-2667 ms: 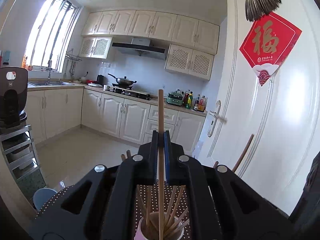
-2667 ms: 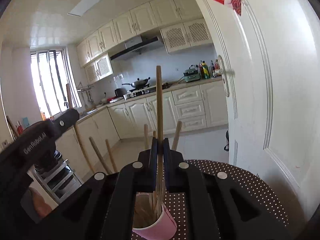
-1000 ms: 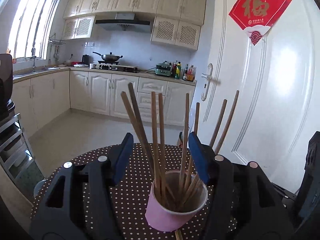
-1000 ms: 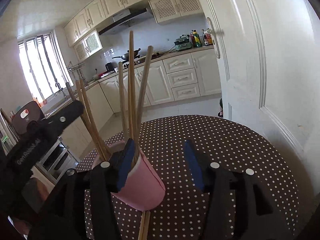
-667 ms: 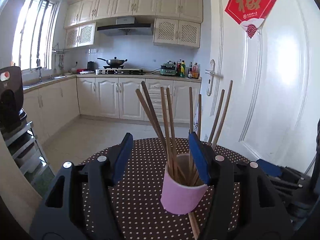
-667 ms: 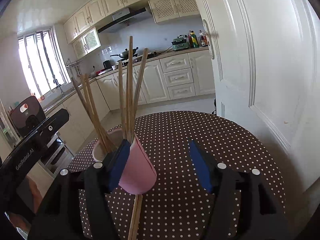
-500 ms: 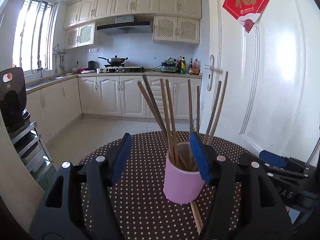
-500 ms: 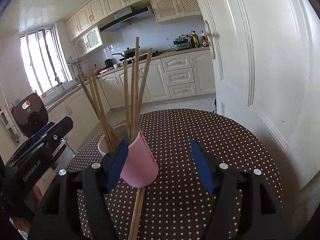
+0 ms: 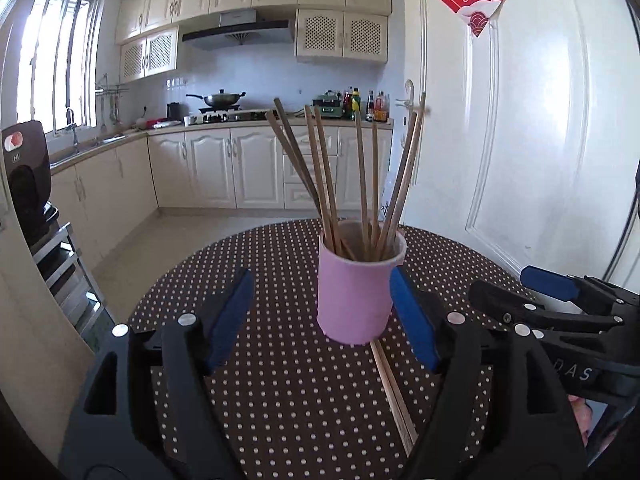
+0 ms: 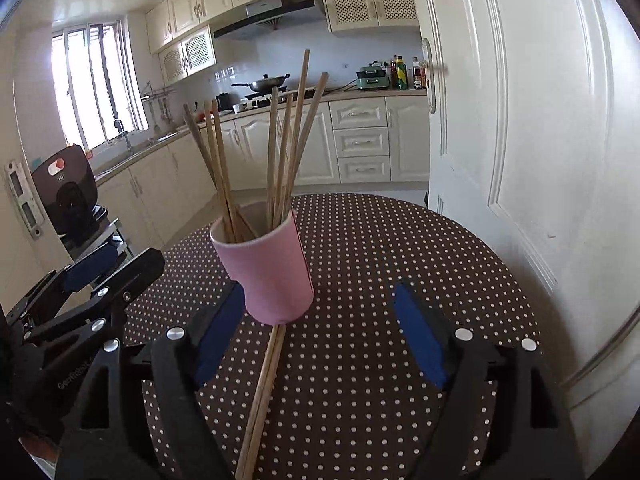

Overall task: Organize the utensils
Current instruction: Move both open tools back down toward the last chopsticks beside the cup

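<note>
A pink cup (image 9: 360, 292) stands upright on the round dotted table (image 9: 280, 380) and holds several wooden chopsticks (image 9: 362, 176). It also shows in the right wrist view (image 10: 272, 276), with its chopsticks (image 10: 280, 148). A pair of chopsticks (image 9: 392, 388) lies flat on the table in front of the cup, also seen in the right wrist view (image 10: 262, 396). My left gripper (image 9: 322, 320) is open and empty, a little short of the cup. My right gripper (image 10: 320, 336) is open and empty, with the cup off its left finger.
A white door (image 9: 540, 160) stands close behind the table on the right. Kitchen cabinets (image 9: 224, 172) line the far wall. A metal rack with a black appliance (image 9: 28, 184) stands at the left. The right gripper shows at the right of the left wrist view (image 9: 560, 304).
Both grippers were shut on a chopstick each above the cup; they let them go into the cup, opened, and drew back and down. The cup now stands farther ahead.
</note>
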`<state>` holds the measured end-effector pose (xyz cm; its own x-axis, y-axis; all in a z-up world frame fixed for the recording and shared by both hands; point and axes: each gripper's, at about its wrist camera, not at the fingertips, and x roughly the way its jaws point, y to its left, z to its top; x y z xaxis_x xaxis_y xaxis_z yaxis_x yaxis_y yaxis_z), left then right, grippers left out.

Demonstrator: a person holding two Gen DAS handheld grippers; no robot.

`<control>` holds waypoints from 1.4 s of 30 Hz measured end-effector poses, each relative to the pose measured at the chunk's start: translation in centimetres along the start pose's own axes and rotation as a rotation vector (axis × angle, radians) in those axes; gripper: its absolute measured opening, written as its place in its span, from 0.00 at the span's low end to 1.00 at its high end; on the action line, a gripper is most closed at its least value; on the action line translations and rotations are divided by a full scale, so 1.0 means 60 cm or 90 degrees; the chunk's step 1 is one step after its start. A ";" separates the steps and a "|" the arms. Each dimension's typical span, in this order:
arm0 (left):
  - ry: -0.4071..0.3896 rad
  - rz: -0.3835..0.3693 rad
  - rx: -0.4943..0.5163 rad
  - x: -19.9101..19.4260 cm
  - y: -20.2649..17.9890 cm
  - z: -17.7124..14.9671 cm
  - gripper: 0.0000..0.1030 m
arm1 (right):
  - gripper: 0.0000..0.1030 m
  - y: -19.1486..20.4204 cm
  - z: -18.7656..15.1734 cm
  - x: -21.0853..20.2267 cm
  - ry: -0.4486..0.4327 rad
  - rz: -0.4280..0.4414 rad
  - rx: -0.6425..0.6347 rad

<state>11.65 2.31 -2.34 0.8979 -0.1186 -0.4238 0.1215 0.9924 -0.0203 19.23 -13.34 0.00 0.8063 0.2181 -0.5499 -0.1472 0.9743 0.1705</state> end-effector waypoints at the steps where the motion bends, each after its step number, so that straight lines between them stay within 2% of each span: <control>1: 0.004 0.002 0.001 -0.001 0.001 -0.005 0.70 | 0.73 -0.001 -0.004 0.001 0.006 -0.001 -0.002; 12: 0.056 0.016 0.012 -0.003 0.007 -0.048 0.80 | 0.80 0.006 -0.039 0.001 0.061 -0.014 -0.051; 18: 0.129 -0.003 -0.006 0.014 0.013 -0.077 0.82 | 0.81 -0.002 -0.069 0.022 0.115 -0.013 -0.055; 24: 0.181 -0.007 -0.033 0.033 0.019 -0.097 0.82 | 0.81 -0.027 -0.088 0.038 0.156 -0.023 -0.034; 31: 0.239 -0.025 -0.040 0.061 0.005 -0.116 0.82 | 0.81 -0.065 -0.101 0.037 0.176 -0.038 -0.003; 42: 0.279 0.007 0.027 0.091 -0.046 -0.127 0.82 | 0.81 -0.098 -0.106 0.020 0.178 -0.036 0.013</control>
<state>12.99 -0.85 -11.51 0.6360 -0.0737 -0.7682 0.1384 0.9902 0.0196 17.42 -18.43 -6.89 0.6231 0.1732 -0.7627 -0.0932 0.9847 0.1475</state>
